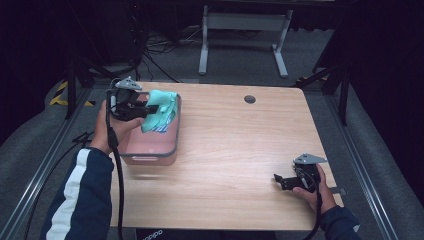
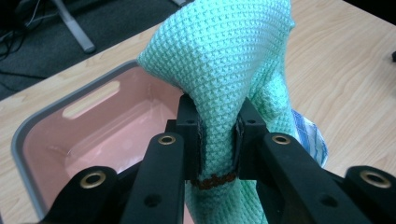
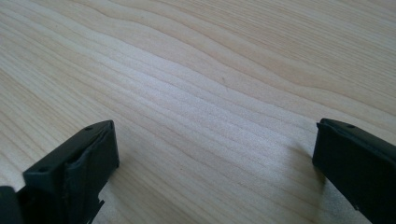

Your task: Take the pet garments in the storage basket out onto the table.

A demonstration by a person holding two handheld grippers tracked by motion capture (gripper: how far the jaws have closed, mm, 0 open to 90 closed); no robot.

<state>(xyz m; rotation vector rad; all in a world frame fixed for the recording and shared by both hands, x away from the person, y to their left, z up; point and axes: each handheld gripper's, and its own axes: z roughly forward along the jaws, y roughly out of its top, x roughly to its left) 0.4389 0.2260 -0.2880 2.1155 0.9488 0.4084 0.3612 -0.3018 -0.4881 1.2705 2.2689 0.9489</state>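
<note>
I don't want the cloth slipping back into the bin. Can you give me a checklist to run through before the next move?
1. Left hand-held gripper clamped on the green cloth: ok, both pads press a fold.
2. Cloth lifted clear of the pink bin: cannot tell; its lower end is hidden.
3. Blue-and-white striped item beside the cloth, whether it is caught up with it: cannot tell.
4. Right hand-held gripper free: ok, jaws wide apart over bare wood.
5. Table free between bin and right hand: ok.
</note>
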